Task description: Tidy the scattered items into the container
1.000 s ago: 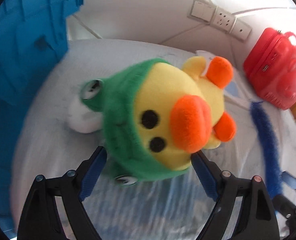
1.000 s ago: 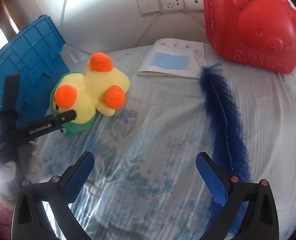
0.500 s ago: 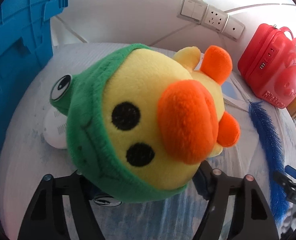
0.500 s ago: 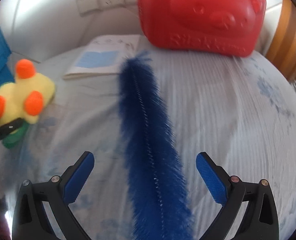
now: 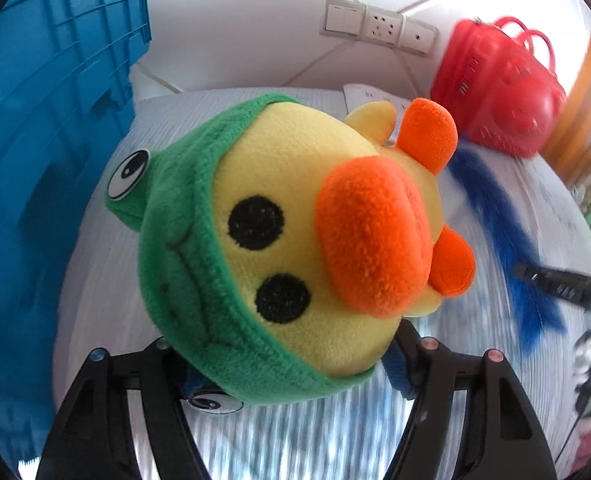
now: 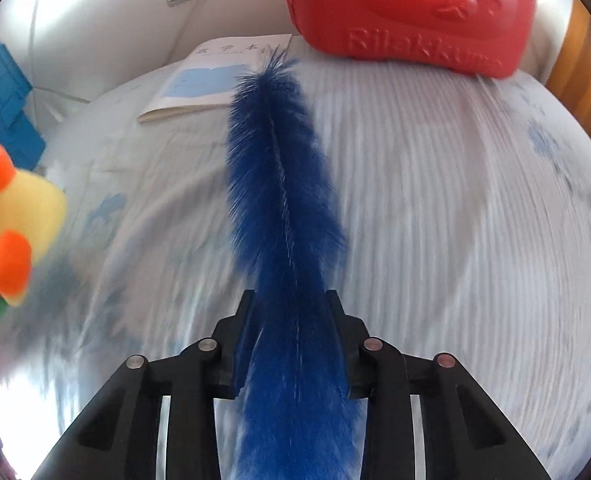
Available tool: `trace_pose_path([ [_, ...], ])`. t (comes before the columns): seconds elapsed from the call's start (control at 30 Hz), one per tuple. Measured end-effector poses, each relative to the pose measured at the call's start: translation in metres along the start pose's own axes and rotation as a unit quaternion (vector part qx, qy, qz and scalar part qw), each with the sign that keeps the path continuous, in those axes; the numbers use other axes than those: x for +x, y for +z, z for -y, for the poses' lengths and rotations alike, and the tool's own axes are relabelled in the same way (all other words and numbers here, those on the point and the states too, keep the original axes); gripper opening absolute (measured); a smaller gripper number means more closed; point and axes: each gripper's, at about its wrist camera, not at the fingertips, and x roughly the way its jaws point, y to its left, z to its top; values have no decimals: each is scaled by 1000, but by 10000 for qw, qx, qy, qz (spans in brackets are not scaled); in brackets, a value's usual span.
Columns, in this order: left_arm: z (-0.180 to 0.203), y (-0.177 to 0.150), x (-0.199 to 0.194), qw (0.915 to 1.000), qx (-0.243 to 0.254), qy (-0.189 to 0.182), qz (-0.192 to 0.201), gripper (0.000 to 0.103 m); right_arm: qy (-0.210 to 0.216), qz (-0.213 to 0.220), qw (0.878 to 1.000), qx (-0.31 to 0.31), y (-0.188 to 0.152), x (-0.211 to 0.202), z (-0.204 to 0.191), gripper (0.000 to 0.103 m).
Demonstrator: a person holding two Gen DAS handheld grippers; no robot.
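Here the plush duck [image 5: 295, 248] hides most of the left gripper [image 5: 295, 364], whose fingers clamp its fleecy green hood from both sides. The blue crate [image 5: 43, 128] stands at nine o'clock of it. The right gripper [image 6: 287, 340] is pinched on the fluffy blue feather wand [image 6: 279, 184], whose tip reaches twelve o'clock, perhaps touching the paper notebook [image 6: 207, 80], beside the glossy red case [image 6: 407, 12]; its near end is cut off.

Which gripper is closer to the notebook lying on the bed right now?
Likely the right. The right gripper, shut on the blue feather, points straight at the notebook beyond the feather's tip. The left gripper holds the duck plush further left, by the blue crate.
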Motion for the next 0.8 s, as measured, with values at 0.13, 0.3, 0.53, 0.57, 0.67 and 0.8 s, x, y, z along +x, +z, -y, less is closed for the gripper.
trace_pose_path([
  [0.13, -2, -29, -26, 9998, -60, -68, -165, 69, 200, -46, 9998, 5, -36, -36, -1, 24],
  [0.3, -7, -55, -53, 9997, -195, -71, -147, 69, 187, 4, 9998, 59, -66, -66, -1, 26],
  [0.53, -12, -62, -72, 9995, -312, -25, -1, 69, 346, 386, 9986, -33, -63, -96, -12, 90],
  [0.57, -13, -61, -71, 9995, -321, -16, 9, 69, 371, 426, 9984, -40, -59, -97, -14, 90],
  [0.67, -13, -55, -66, 9995, -317, -12, 28, 69, 343, 551, 9979, -68, -45, -93, -16, 79],
  [0.8, -13, -45, -47, 9996, -280, 3, -43, 69, 214, 549, 9981, -160, -19, -73, -18, 31],
])
